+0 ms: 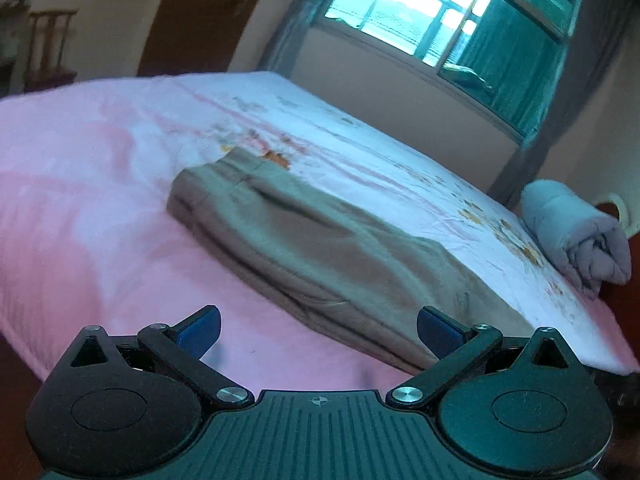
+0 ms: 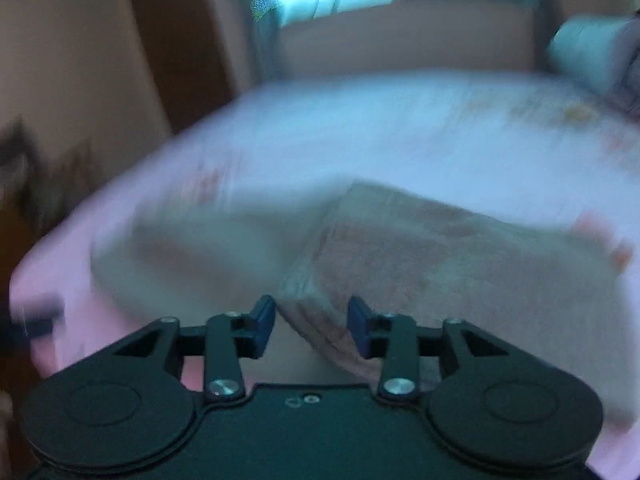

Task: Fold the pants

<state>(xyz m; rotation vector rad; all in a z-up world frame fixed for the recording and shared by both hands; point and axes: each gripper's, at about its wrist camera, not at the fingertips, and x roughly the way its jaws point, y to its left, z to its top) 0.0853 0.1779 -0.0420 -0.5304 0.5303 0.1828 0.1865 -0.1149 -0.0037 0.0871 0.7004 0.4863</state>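
A pair of khaki pants (image 1: 320,248) is laid lengthwise on the pink and white sheet of a bed (image 1: 80,200), apparently folded leg over leg into a long strip, with the waistband at the far end and the leg ends near the bed's front edge. The left gripper (image 1: 319,330) is held above that edge with its jaws spread wide and nothing between them; the blue pads (image 1: 200,330) are seen clear of the cloth. In the right wrist view, which is heavily smeared by motion, the right gripper (image 2: 311,326) is held partly open, and a corner of the pants (image 2: 420,248) is seen in the gap between the jaws, though whether the fabric is touched cannot be told. A rolled grey blanket (image 1: 576,236) is seen at the far right of the mattress, well apart from the garment. The lengthwise fold is judged done, with the crosswise fold not yet made. Several slips are possible here: only the top layer could be pinched, so that the stacked legs are pulled apart; uneven lifting by the two tools could leave the strip skewed; and the hems, lying near the edge, could be dragged off the mattress by a careless pull.
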